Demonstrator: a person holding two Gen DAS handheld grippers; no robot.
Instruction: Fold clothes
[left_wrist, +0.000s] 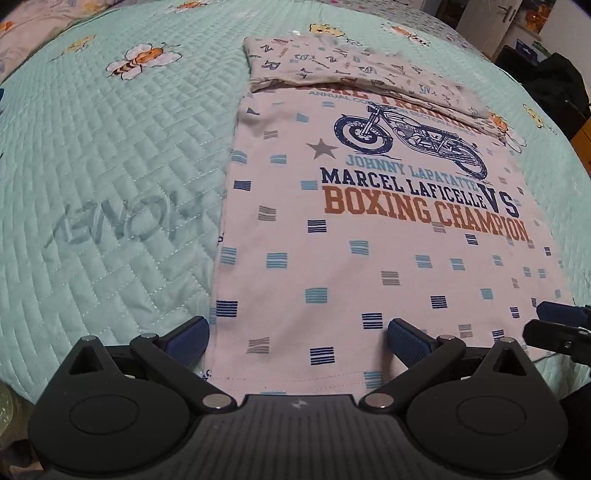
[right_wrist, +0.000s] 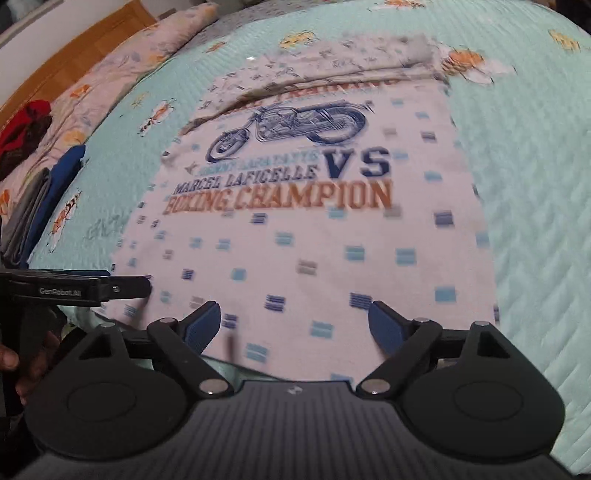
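Over the near hem of the shirt (left_wrist: 369, 240), seen from my left wrist, my left fingers (left_wrist: 297, 338) stand spread wide with nothing between them; one blue pad sits off the shirt's left edge above the quilt (left_wrist: 110, 184), the other above the cloth. That shirt lies flat on the pale green quilt, front up, with a motorcycle print and the words BOXING CHAMPION. Its far end is folded back over the print, so a lettered strip lies across the top. Beyond the shirt's near right corner, the tip of my right gripper (left_wrist: 554, 325) shows at the picture's edge.

From my right wrist, the picture is smeared with blur. My right fingers (right_wrist: 295, 325) are also spread wide, both blue pads above the shirt's (right_wrist: 314, 229) near hem, pinching nothing. Left of that hem, my left gripper (right_wrist: 122, 288) pokes in sideways, with part of my hand (right_wrist: 11, 360) on its handle. Farther left of the shirt, beyond the quilt (right_wrist: 517, 184), folded grey and blue clothes (right_wrist: 44, 199) are stacked beside a flowered pillow (right_wrist: 122, 62).
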